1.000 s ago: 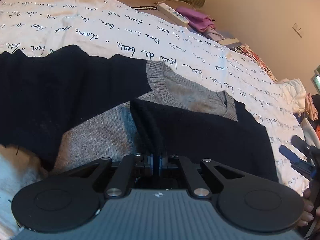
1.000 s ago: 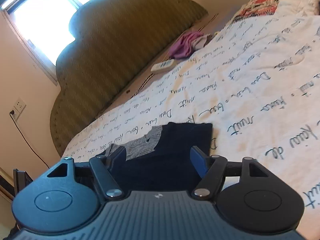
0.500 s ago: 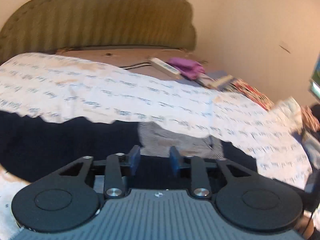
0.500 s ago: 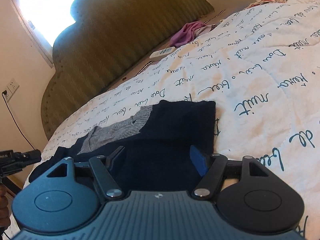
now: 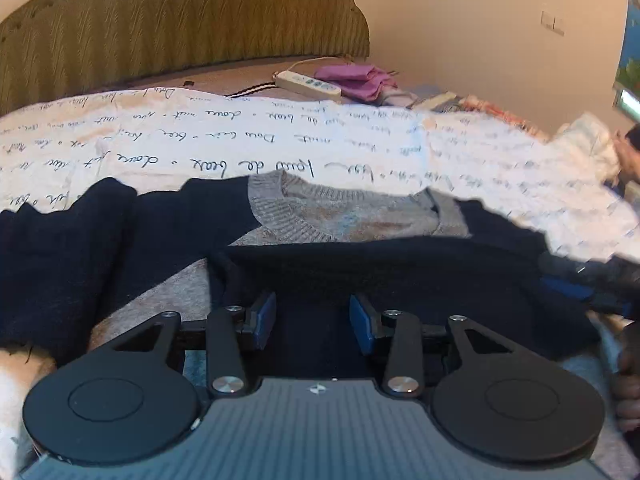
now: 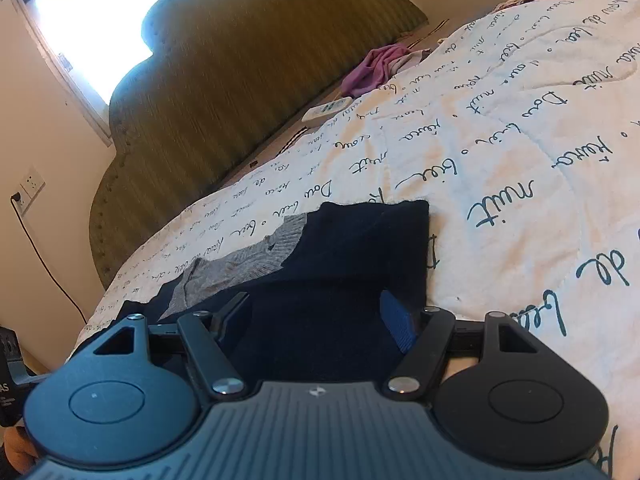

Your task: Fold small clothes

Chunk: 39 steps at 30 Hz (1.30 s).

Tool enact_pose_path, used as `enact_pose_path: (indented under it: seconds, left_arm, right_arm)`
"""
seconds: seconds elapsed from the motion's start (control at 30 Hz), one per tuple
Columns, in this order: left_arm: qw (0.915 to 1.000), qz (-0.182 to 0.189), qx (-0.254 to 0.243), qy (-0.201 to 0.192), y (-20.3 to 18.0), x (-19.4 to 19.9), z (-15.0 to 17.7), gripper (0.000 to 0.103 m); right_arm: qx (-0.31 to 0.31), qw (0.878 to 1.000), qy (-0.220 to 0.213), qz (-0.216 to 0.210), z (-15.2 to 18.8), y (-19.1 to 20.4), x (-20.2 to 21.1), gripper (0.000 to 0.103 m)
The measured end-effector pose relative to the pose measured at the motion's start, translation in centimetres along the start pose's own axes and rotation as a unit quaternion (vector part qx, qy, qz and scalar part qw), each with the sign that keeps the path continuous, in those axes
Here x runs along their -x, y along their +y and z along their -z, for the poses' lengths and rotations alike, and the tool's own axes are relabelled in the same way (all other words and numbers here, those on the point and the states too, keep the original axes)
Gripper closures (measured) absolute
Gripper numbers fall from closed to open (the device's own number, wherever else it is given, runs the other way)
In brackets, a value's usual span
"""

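sweater lies flat on bed, one navy sleeve folded across the chest. left hand-held gripper hangs over that sleeve, jaws just opened, gripping nothing. right hand-held gripper gapes wide above the navy side, empty, likely poised for the next fold.

I see bed, white script-printed quilt; navy-grey sweater flat on it. Near headboard: power strip, purple cloth.

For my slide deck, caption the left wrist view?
Open left tool hovers above a navy-and-grey sweater on a script-printed quilt.
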<state>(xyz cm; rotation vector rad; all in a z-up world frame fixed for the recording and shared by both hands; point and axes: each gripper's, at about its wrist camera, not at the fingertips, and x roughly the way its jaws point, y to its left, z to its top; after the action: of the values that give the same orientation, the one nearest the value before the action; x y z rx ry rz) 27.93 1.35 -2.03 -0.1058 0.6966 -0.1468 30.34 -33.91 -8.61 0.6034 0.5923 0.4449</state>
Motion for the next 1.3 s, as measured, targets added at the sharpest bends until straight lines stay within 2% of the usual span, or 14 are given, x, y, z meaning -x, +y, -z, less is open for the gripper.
enact_pose_path:
  seconds: [0.07,0.13,0.23,0.3,0.4,0.47,0.57,0.67,0.73,0.8,0.87,0.97,1.13,1.3]
  left_arm:
    - [0.9991,0.011,0.026,-0.031,1.9,2.6,-0.2,0.049]
    - [0.9954,-0.004,0.061,-0.073,5.0,5.1,-0.4,0.028]
    - [0.9758,-0.064,0.169,-0.122,12.1,7.5,-1.1,0.019]
    - [0.9489,-0.080,0.271,-0.141,18.1,8.7,-1.1,0.019]
    - [0.8881,-0.127,0.412,-0.160,25.6,10.2,0.5,0.019]
    - [0.8599,-0.138,0.470,-0.143,29.4,10.2,1.3,0.021]
    - [0.8385,-0.109,0.512,-0.150,32.7,10.1,2.3,0.027]
    - [0.8427,-0.108,0.503,-0.158,33.2,9.8,1.6,0.027]
    - [0.8484,-0.121,0.491,-0.157,33.1,9.4,1.0,0.037]
    - [0.8605,-0.138,0.470,-0.139,33.1,8.6,0.5,0.085]
    - [0.8652,-0.154,0.461,-0.124,32.9,7.7,0.5,0.098]
    - [0.8797,-0.198,0.409,-0.140,30.8,8.0,-0.3,0.098]
    - [0.9348,-0.182,0.241,-0.186,21.1,8.9,-4.2,0.099]
    - [0.9776,-0.074,0.065,-0.186,7.0,7.5,-5.0,0.098]
  right_arm:
    - [0.000,1.000,0.000,0.000,0.0,-0.1,0.0,0.033]
    - [-0.002,1.000,0.000,-0.003,0.0,-0.1,0.1,0.033]
    - [-0.012,1.000,-0.002,-0.011,0.0,-0.4,0.2,0.033]
    - [-0.015,1.000,-0.003,-0.013,0.0,-0.4,0.2,0.033]
    - [-0.015,1.000,-0.003,-0.013,0.0,-0.4,0.2,0.033]
    - [-0.016,1.000,-0.003,-0.014,0.0,-0.4,0.2,0.033]
    - [-0.016,1.000,-0.003,-0.014,0.0,-0.3,0.2,0.033]
    - [-0.016,1.000,-0.003,-0.013,0.0,-0.3,0.2,0.033]
    - [-0.016,1.000,-0.004,-0.014,0.1,-0.3,0.2,0.033]
    - [-0.017,1.000,-0.004,-0.015,0.0,-0.4,0.2,0.033]
    - [-0.020,1.000,-0.004,-0.016,0.0,-0.4,0.2,0.033]
    - [-0.022,1.000,-0.005,-0.017,0.0,-0.4,0.2,0.033]
    - [-0.028,0.999,-0.006,-0.021,0.0,-0.6,0.2,0.033]
    - [-0.035,0.999,-0.008,-0.025,0.1,-0.8,0.2,0.033]
